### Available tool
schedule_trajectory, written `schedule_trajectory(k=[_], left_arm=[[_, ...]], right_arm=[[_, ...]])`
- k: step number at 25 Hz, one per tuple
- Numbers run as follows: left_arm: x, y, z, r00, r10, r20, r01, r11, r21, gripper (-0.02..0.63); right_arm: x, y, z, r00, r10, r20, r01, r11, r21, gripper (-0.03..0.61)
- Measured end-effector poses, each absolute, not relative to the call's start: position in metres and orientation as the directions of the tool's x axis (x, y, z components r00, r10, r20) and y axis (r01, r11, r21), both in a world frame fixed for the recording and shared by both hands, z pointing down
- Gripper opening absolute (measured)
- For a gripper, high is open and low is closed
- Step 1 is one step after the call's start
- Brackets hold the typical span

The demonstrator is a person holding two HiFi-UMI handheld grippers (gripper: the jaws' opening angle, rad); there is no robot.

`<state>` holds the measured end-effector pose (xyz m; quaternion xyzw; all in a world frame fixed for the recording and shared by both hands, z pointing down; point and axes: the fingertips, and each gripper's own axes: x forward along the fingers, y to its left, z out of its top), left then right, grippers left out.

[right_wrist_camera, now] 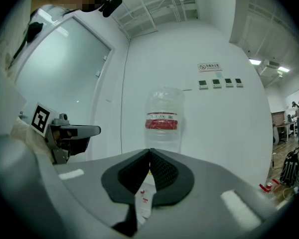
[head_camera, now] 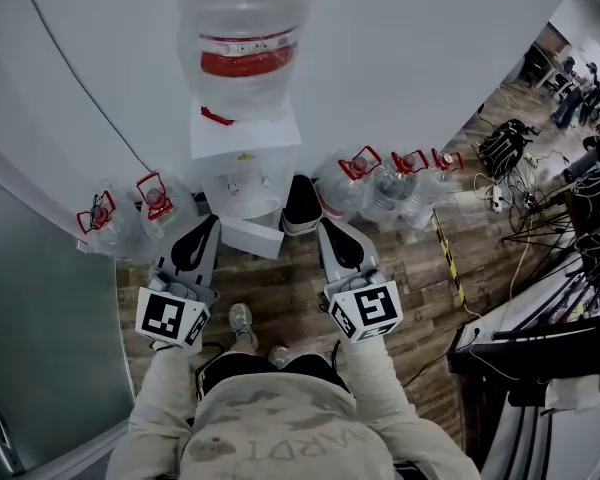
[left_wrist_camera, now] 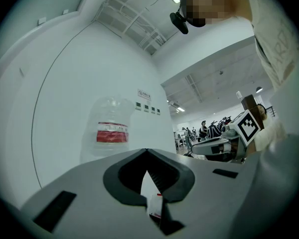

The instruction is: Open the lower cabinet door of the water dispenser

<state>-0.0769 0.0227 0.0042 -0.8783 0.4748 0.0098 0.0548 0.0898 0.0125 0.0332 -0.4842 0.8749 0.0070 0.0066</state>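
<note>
The white water dispenser (head_camera: 245,138) stands against the wall with a clear bottle (head_camera: 245,58) with a red label on top. At its foot a white panel (head_camera: 252,238) juts out at an angle; I cannot tell if it is the lower door. My left gripper (head_camera: 213,218) and right gripper (head_camera: 323,223) point level at the dispenser from either side, short of it, both shut and empty. The left gripper (left_wrist_camera: 147,151) sees the bottle (left_wrist_camera: 111,128) ahead. Past the right gripper (right_wrist_camera: 149,151), the bottle (right_wrist_camera: 163,123) is also ahead. A dark shoe-like thing (head_camera: 300,206) lies between the tips.
Spare water bottles with red handles stand on the wooden floor left (head_camera: 130,213) and right (head_camera: 380,183) of the dispenser. A glass door (head_camera: 40,348) is at the left. Black stands and cables (head_camera: 540,298) crowd the right, beside a yellow-black strip (head_camera: 445,253).
</note>
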Motion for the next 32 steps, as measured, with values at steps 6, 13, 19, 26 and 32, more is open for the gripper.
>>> schedule_trajectory(k=[6, 13, 19, 26, 32], left_arm=[[-0.074, 0.033, 0.002, 0.544, -0.836, -0.073, -0.839, -0.538, -0.085, 0.002], [-0.07, 0.042, 0.002, 0.54, -0.838, -0.08, -0.841, -0.535, -0.081, 0.002], [-0.065, 0.05, -0.001, 0.535, -0.841, -0.087, -0.845, -0.529, -0.081, 0.002], [-0.066, 0.054, -0.004, 0.527, -0.844, -0.097, -0.85, -0.52, -0.083, 0.002], [-0.067, 0.058, -0.007, 0.522, -0.847, -0.099, -0.853, -0.516, -0.083, 0.002]], right_arm=[[0.093, 0.022, 0.029, -0.529, -0.848, -0.025, -0.848, 0.529, 0.014, 0.008], [0.098, 0.03, 0.027, -0.521, -0.853, -0.031, -0.853, 0.521, 0.009, 0.008], [0.101, 0.038, 0.025, -0.528, -0.849, -0.037, -0.849, 0.528, 0.012, 0.008], [0.101, 0.043, 0.021, -0.534, -0.844, -0.047, -0.846, 0.533, 0.02, 0.008], [0.1, 0.046, 0.016, -0.538, -0.841, -0.055, -0.843, 0.537, 0.023, 0.008]])
